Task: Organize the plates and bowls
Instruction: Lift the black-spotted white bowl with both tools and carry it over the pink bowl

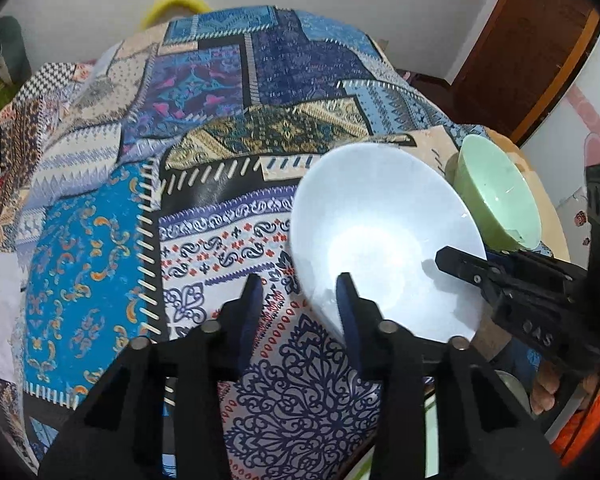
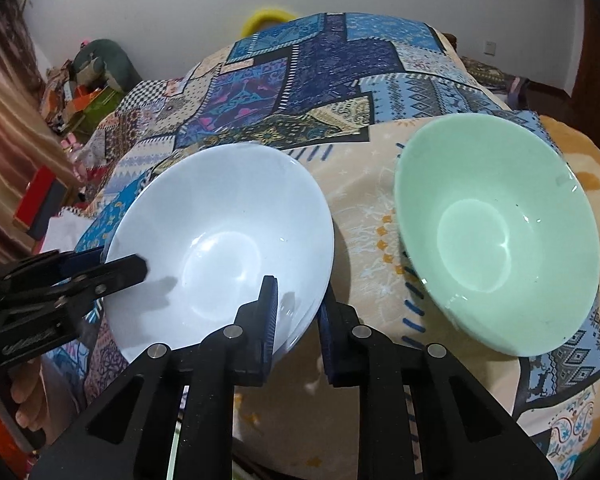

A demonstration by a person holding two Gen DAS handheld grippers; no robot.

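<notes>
Two glossy round bowls (image 2: 220, 240) — patterned cloth (image 2: 320, 64)

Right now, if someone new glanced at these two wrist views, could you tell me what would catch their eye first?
First the white bowl, low in the middle of the scene, with both grippers at its rim: the right gripper clamps the near edge and the left gripper straddles the opposite edge. Next, the empty pale green bowl sits apart to the white bowl's right. Under both spreads a busy blue patchwork cloth that fills the background.
</notes>
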